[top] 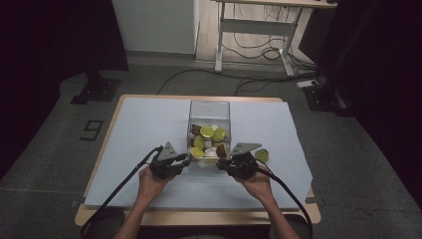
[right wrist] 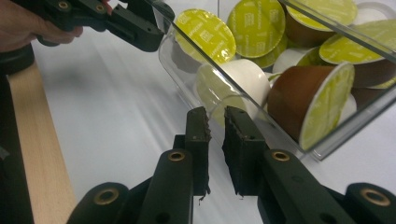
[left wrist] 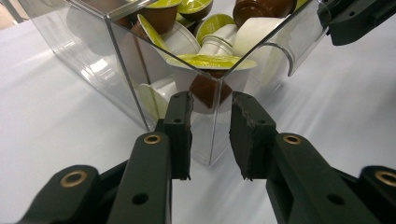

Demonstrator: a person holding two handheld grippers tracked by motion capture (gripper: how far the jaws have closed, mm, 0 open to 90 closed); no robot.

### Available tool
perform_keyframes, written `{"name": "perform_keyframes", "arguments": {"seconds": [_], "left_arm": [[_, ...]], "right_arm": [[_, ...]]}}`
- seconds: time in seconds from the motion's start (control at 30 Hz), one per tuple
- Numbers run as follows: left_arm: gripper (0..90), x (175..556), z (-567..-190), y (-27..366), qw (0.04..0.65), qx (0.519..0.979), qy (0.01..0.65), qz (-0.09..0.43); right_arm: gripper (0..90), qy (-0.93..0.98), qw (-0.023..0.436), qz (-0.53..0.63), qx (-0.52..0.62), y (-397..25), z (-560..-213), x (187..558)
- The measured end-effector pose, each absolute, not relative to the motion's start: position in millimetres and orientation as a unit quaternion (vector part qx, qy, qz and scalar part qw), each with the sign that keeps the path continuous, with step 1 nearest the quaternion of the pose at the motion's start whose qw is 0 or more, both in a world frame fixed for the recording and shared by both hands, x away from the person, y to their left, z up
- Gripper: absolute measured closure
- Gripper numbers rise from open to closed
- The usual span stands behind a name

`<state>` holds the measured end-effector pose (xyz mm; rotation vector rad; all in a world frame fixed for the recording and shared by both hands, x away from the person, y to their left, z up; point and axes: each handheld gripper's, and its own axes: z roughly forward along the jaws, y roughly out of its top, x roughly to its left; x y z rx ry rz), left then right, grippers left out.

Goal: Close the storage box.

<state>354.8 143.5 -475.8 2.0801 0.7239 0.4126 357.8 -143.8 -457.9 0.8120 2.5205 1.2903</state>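
Observation:
A clear plastic box (top: pixel 209 103) stands mid-table, tilted, with several coffee capsules (top: pixel 207 132) inside, green-lidded with brown or white bodies. My left gripper (top: pixel 188 160) is at its near left corner and my right gripper (top: pixel 220 162) at its near right corner. In the left gripper view the left gripper (left wrist: pixel 211 100) is open, its jaws straddling the box's corner edge (left wrist: pixel 214 126) without touching it. In the right gripper view the right gripper (right wrist: pixel 215 114) shows a narrow gap, tips at the box's curved wall edge (right wrist: pixel 187 79), nothing seen between them. A brown capsule (right wrist: pixel 308 100) lies against that wall.
One loose capsule (top: pixel 261 155) lies on the white mat (top: pixel 144 129) right of the box. The wooden table edge (top: pixel 199 217) runs along the front. Behind the table on the floor are cables (top: pixel 259 50) and a desk frame (top: pixel 219 45).

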Motion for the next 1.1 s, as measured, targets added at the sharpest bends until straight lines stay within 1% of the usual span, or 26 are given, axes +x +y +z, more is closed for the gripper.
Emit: {"name": "perform_keyframes", "arguments": {"seconds": [0.1, 0.33, 0.57, 0.73, 0.8, 0.93, 1.1], "left_arm": [[68.9, 354, -476, 143, 0.431, 0.838, 0.29, 0.168], [67.5, 351, -478, 142, 0.423, 0.843, 0.285, 0.17], [62.5, 348, -480, 148, 0.418, 0.844, 0.289, 0.169], [55.2, 347, -484, 153, 0.418, 0.844, 0.297, 0.16], [50.4, 347, -486, 156, 0.415, 0.845, 0.3, 0.152], [40.0, 347, -492, 161, 0.416, 0.844, 0.312, 0.131], [23.3, 346, -498, 164, 0.408, 0.844, 0.327, 0.122]], "right_arm": [[80.8, 0.852, 0.099, 0.437, 0.271, -142, -457, 358], [81.0, 0.852, 0.107, 0.433, 0.274, -141, -456, 359], [80.8, 0.852, 0.117, 0.431, 0.274, -139, -456, 362], [80.6, 0.851, 0.126, 0.428, 0.275, -138, -456, 365], [80.5, 0.851, 0.126, 0.427, 0.277, -137, -456, 367], [80.4, 0.85, 0.13, 0.428, 0.278, -136, -456, 369], [79.8, 0.85, 0.133, 0.426, 0.28, -135, -456, 371]]}}
